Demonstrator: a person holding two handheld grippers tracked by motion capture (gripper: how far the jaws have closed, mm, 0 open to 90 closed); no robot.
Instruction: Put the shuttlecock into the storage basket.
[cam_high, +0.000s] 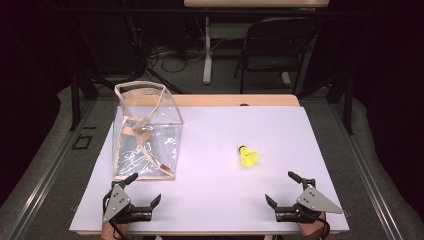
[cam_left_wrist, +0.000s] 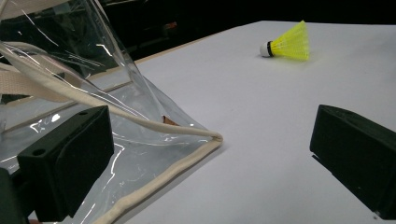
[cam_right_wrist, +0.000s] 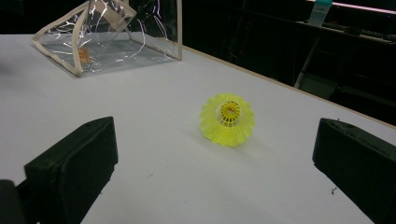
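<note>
Black claws (cam_high: 143, 190), feathery yellow shuttlecock (cam_high: 248, 156)

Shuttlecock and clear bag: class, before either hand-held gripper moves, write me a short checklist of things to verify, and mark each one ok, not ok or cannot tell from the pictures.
1. Yellow shuttlecock lies free on the white table, touching nothing else: ok.
2. Right hand-held gripper is open, nothing between its jaws: ok.
3. Left hand-held gripper is open and holds nothing: ok.
4. Clear bag stands with its top open: ok.
5. Bare table between the right hand-held gripper and the shuttlecock: ok.
6. Left hand-held gripper is apart from the bag's near corner: cannot tell; its one jaw sits right by the trim.
</note>
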